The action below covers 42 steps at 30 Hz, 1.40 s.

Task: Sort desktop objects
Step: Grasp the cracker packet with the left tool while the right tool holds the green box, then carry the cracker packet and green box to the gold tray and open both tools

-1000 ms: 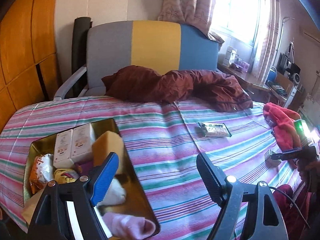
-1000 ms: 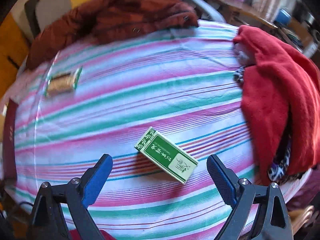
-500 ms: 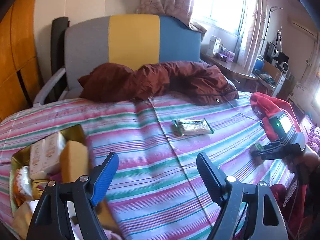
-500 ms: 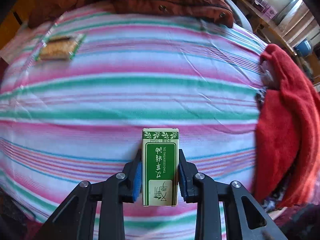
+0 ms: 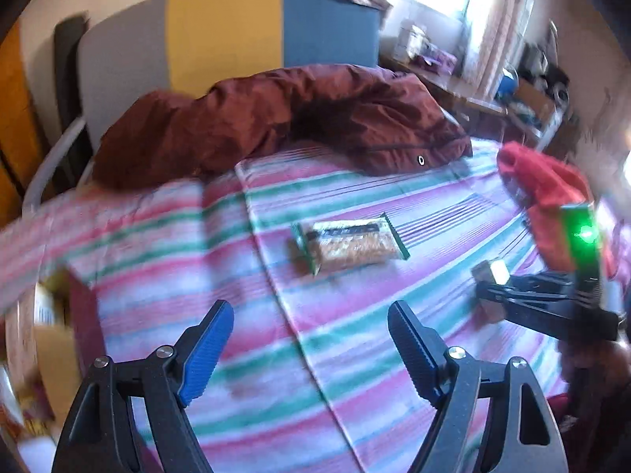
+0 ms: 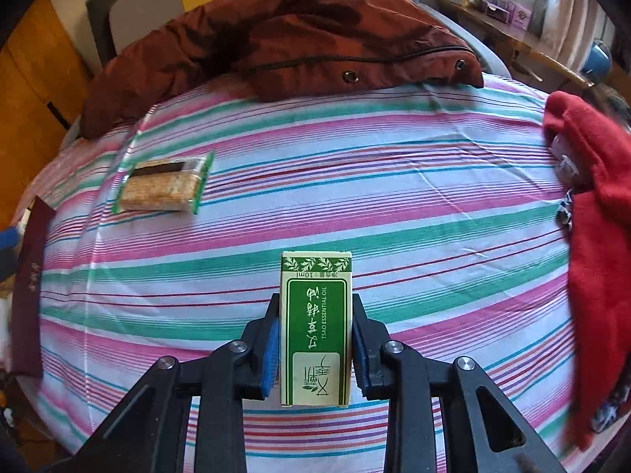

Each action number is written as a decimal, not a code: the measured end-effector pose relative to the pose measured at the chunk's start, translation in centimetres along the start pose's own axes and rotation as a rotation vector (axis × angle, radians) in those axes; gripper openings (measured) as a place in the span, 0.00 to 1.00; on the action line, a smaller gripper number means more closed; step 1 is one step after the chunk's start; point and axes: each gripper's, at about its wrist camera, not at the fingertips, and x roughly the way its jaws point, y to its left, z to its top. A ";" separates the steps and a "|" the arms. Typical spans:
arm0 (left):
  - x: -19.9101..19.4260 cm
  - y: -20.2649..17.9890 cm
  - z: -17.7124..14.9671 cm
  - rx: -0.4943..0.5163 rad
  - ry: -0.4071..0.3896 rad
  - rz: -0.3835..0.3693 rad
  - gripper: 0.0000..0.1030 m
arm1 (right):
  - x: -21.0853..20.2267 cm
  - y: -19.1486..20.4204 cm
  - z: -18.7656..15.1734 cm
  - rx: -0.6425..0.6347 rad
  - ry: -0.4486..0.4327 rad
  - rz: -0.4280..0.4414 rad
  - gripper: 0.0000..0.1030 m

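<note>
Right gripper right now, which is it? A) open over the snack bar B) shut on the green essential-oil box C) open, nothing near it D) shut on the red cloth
B: the right gripper has both blue pads pressed against the sides of the green box, while the snack bar lies apart on the striped sheet.

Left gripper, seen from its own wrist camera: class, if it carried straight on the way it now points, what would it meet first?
Probably the striped cloth just short of the snack packet. The left gripper is open with nothing between its jaws. Depth is uncertain.
</note>
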 end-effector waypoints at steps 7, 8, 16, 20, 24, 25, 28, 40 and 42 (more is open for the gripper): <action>5.2 -3.6 3.4 0.307 0.055 0.011 0.83 | -0.1 1.1 -0.1 -0.045 0.002 0.004 0.30; 5.8 -3.8 3.7 0.336 0.066 -0.006 0.83 | -0.2 1.4 0.0 -0.053 -0.003 0.007 0.30; 10.2 -4.5 4.2 0.606 0.147 -0.057 0.83 | -0.5 2.0 0.3 -0.087 -0.027 0.055 0.30; 11.4 -4.1 4.7 0.636 0.159 -0.101 0.83 | -0.6 2.1 0.4 -0.089 -0.031 0.066 0.30; 12.6 -3.9 4.9 0.637 0.181 -0.147 0.83 | -0.4 2.1 0.4 -0.085 -0.029 0.065 0.30; 12.7 -3.7 5.1 0.621 0.191 -0.162 0.80 | -0.3 2.1 0.5 -0.083 -0.028 0.063 0.30; 12.7 -3.0 5.2 0.549 0.208 -0.214 0.66 | -0.3 1.9 0.5 -0.076 -0.028 0.060 0.30; 7.7 -3.0 0.7 0.267 0.139 -0.149 0.52 | -0.3 3.4 0.5 -0.138 -0.059 0.074 0.30; 5.9 -2.9 -0.3 0.221 0.111 -0.127 0.52 | -0.4 3.8 0.4 -0.159 -0.069 0.075 0.30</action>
